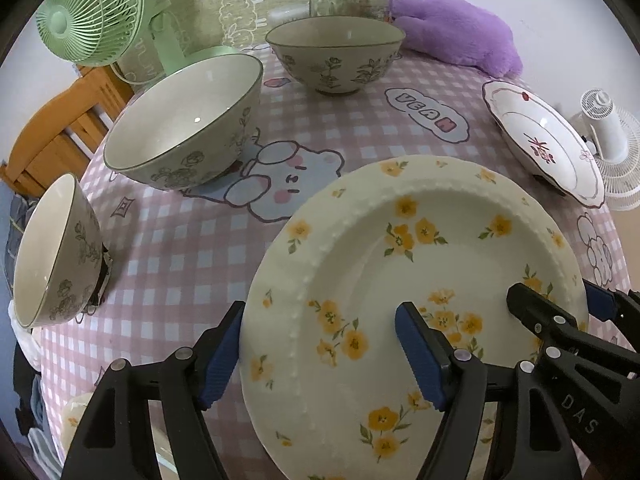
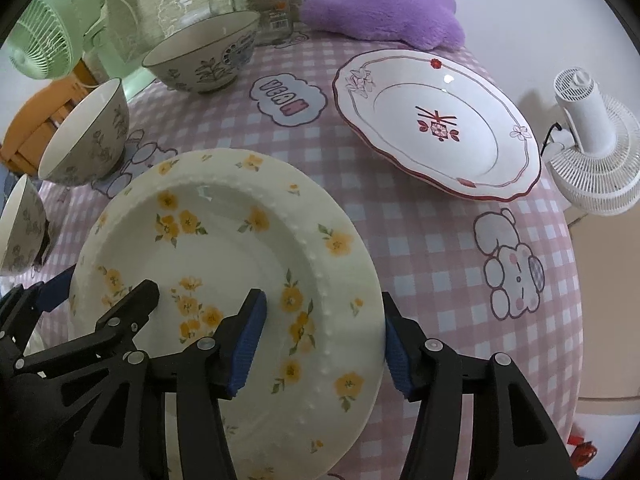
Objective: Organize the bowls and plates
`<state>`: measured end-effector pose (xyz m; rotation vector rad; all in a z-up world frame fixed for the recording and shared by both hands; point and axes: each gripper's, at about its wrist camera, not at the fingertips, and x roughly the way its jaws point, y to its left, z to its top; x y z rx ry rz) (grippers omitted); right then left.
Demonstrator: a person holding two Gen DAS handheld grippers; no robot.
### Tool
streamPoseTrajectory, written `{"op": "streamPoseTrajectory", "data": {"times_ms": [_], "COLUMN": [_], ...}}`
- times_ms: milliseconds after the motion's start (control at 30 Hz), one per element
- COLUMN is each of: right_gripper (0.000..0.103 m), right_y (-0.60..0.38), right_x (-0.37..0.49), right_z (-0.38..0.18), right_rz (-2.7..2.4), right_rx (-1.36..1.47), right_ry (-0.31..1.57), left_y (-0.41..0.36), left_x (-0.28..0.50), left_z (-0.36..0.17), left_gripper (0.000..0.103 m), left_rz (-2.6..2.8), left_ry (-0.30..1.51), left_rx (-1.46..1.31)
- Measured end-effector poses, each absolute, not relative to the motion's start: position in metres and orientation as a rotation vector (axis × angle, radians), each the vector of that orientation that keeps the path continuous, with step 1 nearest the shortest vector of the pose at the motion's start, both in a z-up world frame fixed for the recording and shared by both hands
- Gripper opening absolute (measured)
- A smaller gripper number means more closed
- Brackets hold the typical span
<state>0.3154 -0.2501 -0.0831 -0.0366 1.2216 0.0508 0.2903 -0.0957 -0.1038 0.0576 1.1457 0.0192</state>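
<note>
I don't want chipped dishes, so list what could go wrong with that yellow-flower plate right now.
1. The yellow-flower plate is straddled at opposite rims by the left gripper and right gripper, both jaws wide; if either side closes unevenly it may tip or slip.
2. The red-trimmed plate sits propped at a tilt; stacking onto it could rock it.
3. The nearest bowl lies tipped near the table edge and could get knocked off.

The checked tablecloth [image 2: 420,240] carries bowls [image 1: 180,124], plates [image 2: 436,124], fans [image 2: 592,148].
</note>
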Motion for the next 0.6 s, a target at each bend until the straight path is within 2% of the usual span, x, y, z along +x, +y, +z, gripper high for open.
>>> {"op": "streamPoseTrajectory", "data": {"times_ms": [233,600], "right_gripper": [0.059,0.059], "right_y": [-0.247,-0.250], "right_x": [0.316,0.286], "right_z": [-0.078,-0.046], "right_rz": [0.038,-0.019], "right_rx": [-0.057,-0.015], "right_ry": [1.221,1.185], "left_y": [-0.094,-0.095], "left_x": [0.287,0.257], "left_z": [-0.099,-0.067], "left_gripper": [0.074,0.073], "left_rz": [0.008,-0.021], "left_ry": [1.169,1.110], "left_rx": [0.032,0.053]}}
